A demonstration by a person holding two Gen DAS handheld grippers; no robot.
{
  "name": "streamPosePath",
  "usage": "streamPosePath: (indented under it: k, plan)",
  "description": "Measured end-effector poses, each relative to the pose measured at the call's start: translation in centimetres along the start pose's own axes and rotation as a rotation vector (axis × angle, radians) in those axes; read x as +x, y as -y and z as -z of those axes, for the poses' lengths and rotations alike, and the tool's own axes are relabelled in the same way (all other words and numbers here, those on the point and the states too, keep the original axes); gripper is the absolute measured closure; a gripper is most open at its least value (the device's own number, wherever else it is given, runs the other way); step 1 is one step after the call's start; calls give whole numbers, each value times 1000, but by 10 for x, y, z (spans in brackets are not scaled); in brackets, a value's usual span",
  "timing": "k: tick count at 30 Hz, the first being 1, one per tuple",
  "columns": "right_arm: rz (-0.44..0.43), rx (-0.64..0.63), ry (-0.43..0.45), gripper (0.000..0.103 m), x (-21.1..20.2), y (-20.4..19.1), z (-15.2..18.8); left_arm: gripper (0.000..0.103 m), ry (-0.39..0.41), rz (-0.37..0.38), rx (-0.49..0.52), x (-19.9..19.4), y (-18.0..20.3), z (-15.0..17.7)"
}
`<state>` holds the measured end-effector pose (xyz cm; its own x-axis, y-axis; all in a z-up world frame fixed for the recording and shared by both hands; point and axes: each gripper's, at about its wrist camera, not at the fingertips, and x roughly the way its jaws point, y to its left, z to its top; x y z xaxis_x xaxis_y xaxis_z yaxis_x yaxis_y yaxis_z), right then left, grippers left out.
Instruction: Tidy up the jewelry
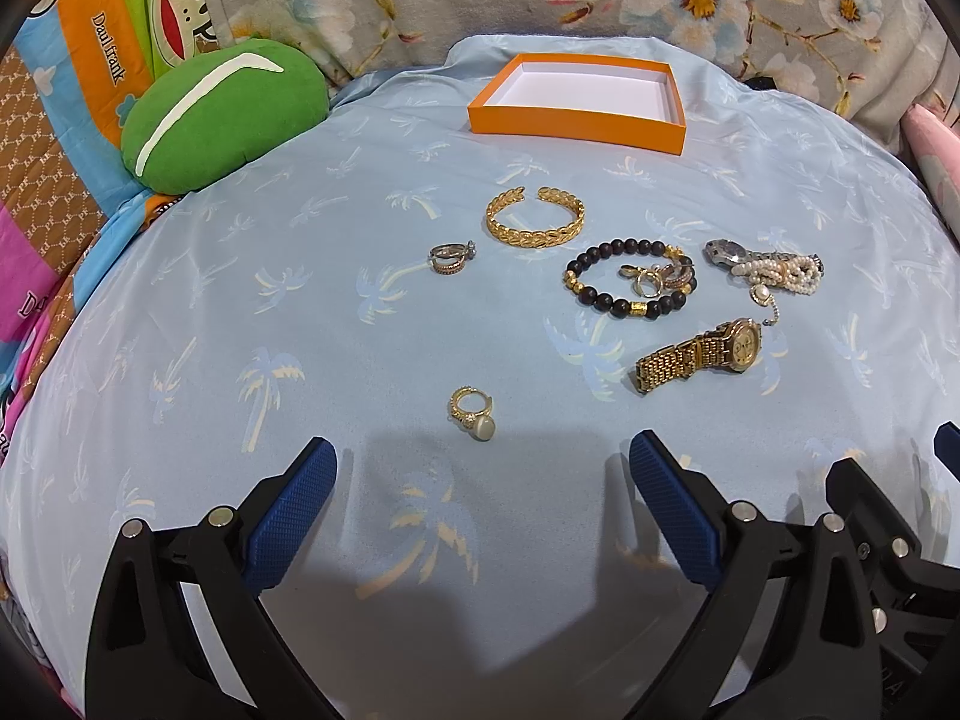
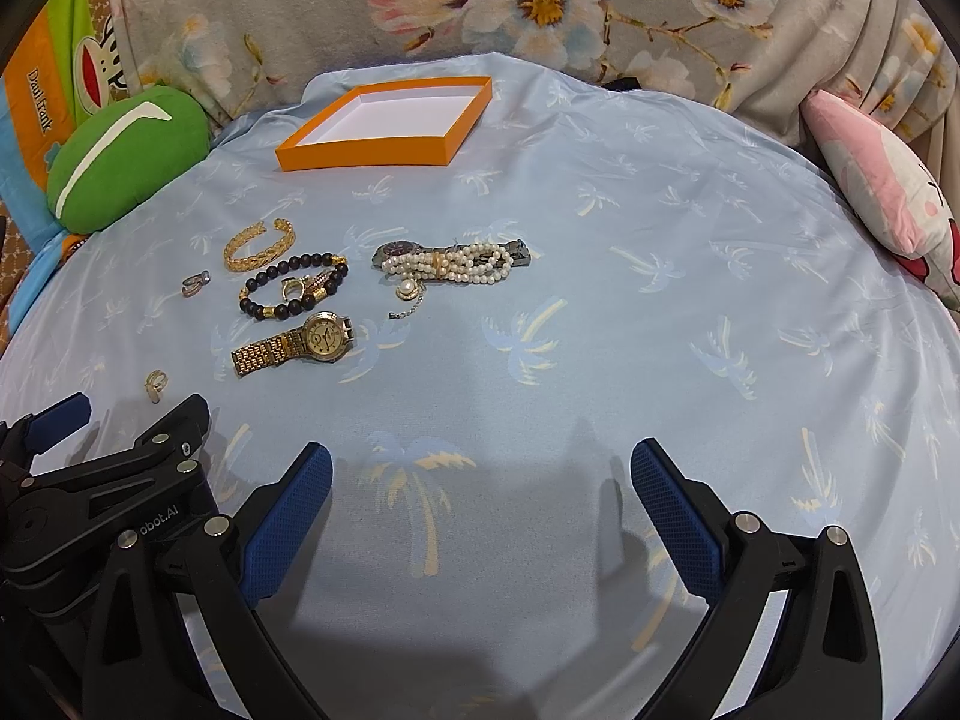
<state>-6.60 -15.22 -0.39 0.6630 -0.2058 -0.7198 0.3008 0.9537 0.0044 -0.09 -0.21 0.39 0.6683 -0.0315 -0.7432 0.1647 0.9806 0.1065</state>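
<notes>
An empty orange box (image 1: 575,120) (image 2: 366,153) with a white inside lies at the far side of the blue palm-print cloth (image 1: 300,300). Jewelry is spread in front of it: a gold cuff bangle (image 1: 535,217) (image 2: 260,246), a dark bead bracelet (image 1: 630,277) (image 2: 292,288) with small rings inside it, stacked rings (image 1: 451,257) (image 2: 196,284), a gold watch (image 1: 699,353) (image 2: 294,343), a pearl bracelet (image 1: 780,271) (image 2: 447,262) over a silver watch (image 1: 727,252), and a pearl ring (image 1: 473,413) (image 2: 155,385). My left gripper (image 1: 483,468) is open just short of the pearl ring. My right gripper (image 2: 480,468) is open over bare cloth.
A green cushion (image 1: 225,114) (image 2: 123,159) sits at the back left and a pink cushion (image 2: 882,180) at the right edge. Floral fabric (image 2: 540,0) rises behind the box. The left gripper's body (image 2: 108,480) shows at lower left of the right wrist view.
</notes>
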Motion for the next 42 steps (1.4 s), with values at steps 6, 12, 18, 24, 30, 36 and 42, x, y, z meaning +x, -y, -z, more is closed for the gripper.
streamPosePath:
  k: [6,12,18,24,30,36,42]
  plan:
    - [0,1,-1,5,0,0,0,7,0,0,0,0,0,0]
    - [-1,1,-1,5,0,0,-1,7,0,0,0,0,0,0]
    - [-1,1,-2,5,0,0,-1,7,0,0,0,0,0,0]
    - [-2,2,-2,5,0,1,-1,7,0,0,0,0,0,0]
    - [-2,2,-3,5,0,1,-1,7,1,0,1,0,0,0]
    - [-7,4,-4,5,0,1,-2,7,2,-1,0,-1,0,0]
    - [-39,-107,36,5,-3,-7,-5,7,-5,24,-28,0,-13,-2]
